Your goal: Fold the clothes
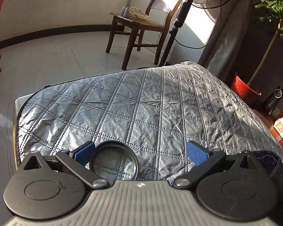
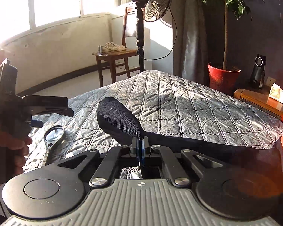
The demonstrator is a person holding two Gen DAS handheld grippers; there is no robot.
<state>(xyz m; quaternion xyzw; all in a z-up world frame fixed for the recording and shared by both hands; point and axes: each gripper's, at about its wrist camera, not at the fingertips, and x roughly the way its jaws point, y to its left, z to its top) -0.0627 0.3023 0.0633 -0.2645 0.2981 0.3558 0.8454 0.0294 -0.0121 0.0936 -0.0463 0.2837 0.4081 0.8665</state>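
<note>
Bare quilted cover (image 1: 141,103) ahead; magnifying glass (image 1: 114,163) nearby.

left hand-held gripper (image 1: 140,153): jaws spread, angled down | right hand-held gripper (image 2: 141,146): clamped tight

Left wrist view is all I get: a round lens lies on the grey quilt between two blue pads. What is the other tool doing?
Observer: The right tool is shut on a fold of black cloth that stands up above its pads.
Operator: Is that lens just loose glass?
Observer: No, it is a magnifying glass with a handle.
Operator: Who holds the tool I look through?
Observer: A bare hand grips the left tool from behind.
</note>
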